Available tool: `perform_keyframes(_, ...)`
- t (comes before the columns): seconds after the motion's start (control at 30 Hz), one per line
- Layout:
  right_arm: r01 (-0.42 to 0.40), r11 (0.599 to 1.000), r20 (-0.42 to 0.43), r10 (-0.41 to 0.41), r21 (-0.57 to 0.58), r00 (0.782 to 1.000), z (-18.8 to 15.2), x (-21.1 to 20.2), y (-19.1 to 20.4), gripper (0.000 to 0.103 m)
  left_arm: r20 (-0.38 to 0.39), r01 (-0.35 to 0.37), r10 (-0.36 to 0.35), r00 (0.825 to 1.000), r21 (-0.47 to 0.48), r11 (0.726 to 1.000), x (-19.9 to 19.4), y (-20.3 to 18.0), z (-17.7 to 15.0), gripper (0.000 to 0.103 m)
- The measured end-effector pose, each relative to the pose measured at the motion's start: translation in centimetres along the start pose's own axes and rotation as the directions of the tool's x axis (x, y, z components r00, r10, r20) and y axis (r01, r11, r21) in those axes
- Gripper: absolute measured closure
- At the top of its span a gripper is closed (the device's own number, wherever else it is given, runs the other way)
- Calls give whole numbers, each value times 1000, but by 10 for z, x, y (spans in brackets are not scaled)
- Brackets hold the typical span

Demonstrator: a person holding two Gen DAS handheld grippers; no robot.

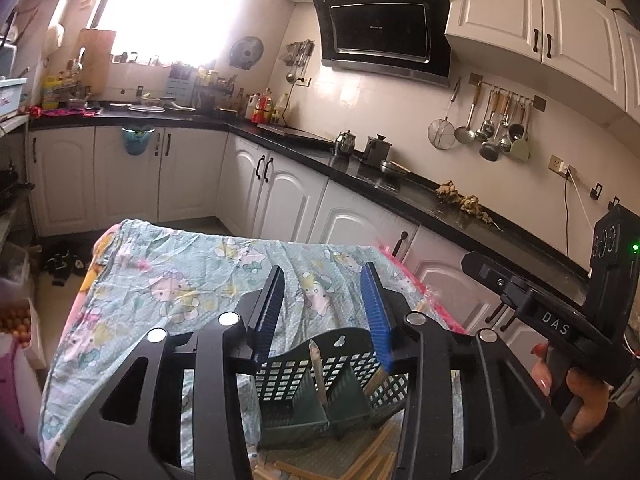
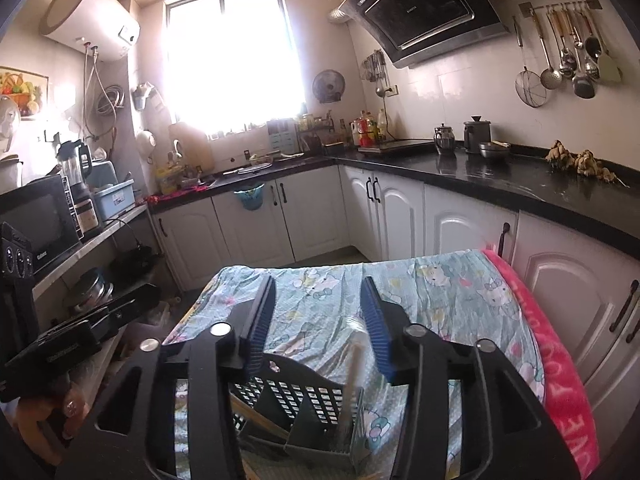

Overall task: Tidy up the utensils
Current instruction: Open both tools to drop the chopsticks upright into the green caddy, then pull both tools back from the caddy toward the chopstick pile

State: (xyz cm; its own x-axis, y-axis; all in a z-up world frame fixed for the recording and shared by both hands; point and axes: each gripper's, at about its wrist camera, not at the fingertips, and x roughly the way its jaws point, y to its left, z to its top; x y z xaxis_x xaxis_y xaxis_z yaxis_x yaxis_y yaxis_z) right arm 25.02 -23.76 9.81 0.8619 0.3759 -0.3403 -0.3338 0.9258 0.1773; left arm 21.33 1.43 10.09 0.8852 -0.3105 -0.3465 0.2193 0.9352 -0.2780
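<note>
Both claws (image 1: 324, 312) (image 2: 318, 320) part-open, empty, tilted down over the utensil basket (image 1: 320, 364).

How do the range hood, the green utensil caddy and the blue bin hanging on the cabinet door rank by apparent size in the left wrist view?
1. range hood
2. green utensil caddy, partly hidden and much nearer the camera, so unsure against the hood
3. blue bin

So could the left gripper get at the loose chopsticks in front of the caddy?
Probably yes: the left gripper is open and empty above the caddy, and the chopsticks lie uncovered on the cloth below it.
</note>
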Motion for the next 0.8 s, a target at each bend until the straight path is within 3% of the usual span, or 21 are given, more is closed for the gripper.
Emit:
perform_keyframes(0.3, 7, 1000, 18, -7, 6, 1000, -6, -18, -3, 41, 43, -21, 22, 999, -20, 1000, -25, 4, -3, 21)
perform_keyframes(0.37, 9, 1000, 17, -9, 5, 1000, -8, -23, -3, 38, 53, -29, 30, 998, -28, 999, -33, 5, -4, 16)
perform_keyframes(0.47, 9, 1000, 18, -9, -1, 1000, -13, -32, -2, 36, 64, -36, 38, 997, -34, 999, -41, 6, -7, 11)
perform_keyframes(0.8, 1, 999, 11, -1, -35, 1000, -33, -55, 9, 32, 64, -67, 70, 996, -50, 997, -71, 13, -30, 11)
